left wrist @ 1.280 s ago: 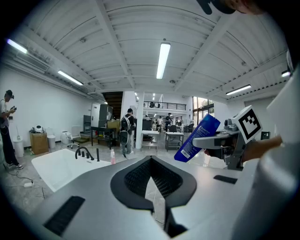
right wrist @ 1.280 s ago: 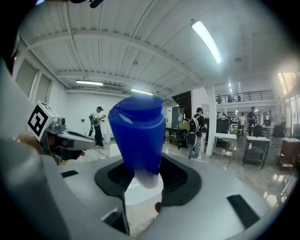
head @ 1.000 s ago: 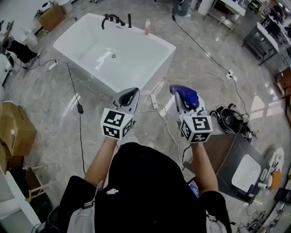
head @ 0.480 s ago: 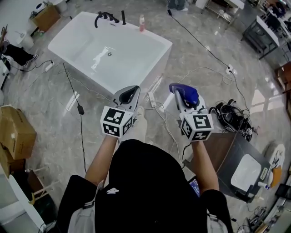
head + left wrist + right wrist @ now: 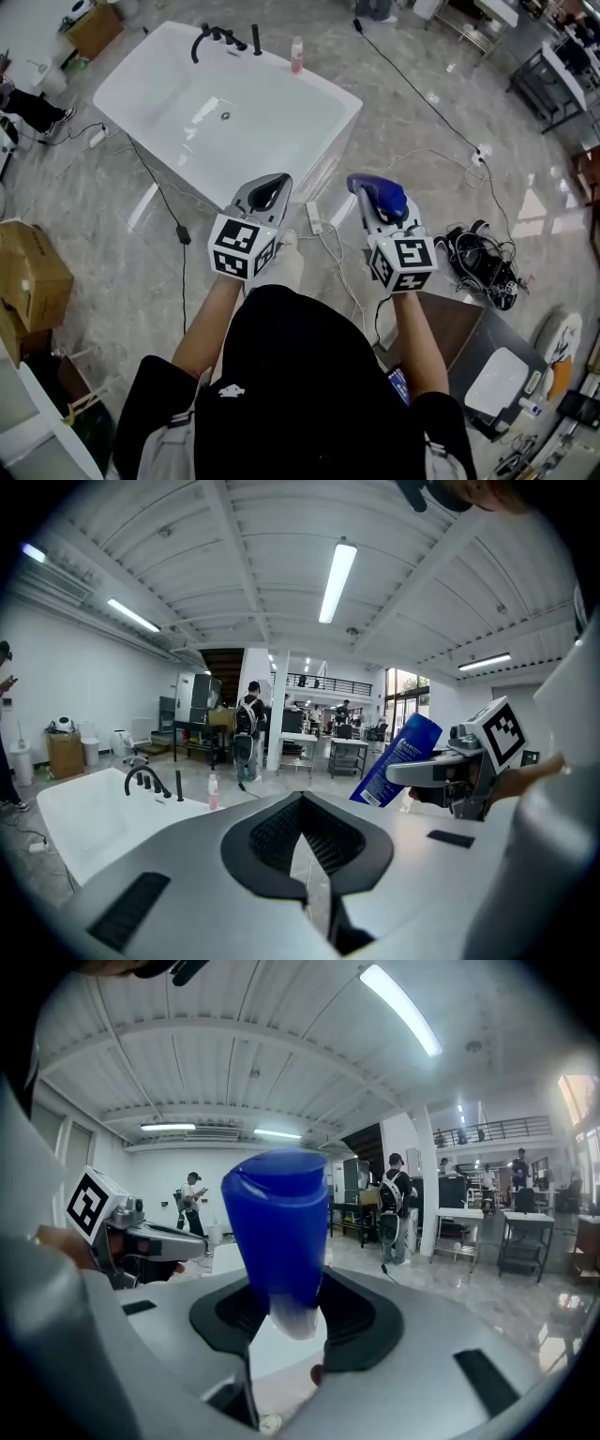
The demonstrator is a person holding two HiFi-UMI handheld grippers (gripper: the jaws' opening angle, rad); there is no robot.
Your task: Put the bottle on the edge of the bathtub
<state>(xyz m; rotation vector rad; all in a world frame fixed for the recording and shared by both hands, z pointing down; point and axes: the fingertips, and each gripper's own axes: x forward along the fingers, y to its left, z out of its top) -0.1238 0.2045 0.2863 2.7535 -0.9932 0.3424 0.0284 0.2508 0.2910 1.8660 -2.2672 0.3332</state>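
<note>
The tub (image 5: 187,112) had drawn slightly nearer and a foot (image 5: 284,267) had come forward under our left tongs (image 5: 275,187), pressed together on nothing, while our right tongs (image 5: 292,1316) kept pinching the bottle (image 5: 384,197) well short of the tub's edge, so we judged more walking remained.

Print on the blue bottle (image 5: 398,759): white lettering is running along its side, and a pale label patch is sitting near its lower end; all of it is coming out too small and blurred to read; left marker cube (image 5: 242,248) and right marker cube (image 5: 403,261) are showing only black-and-white square patterns, not letters or digits; no other writing is reading clearly.
</note>
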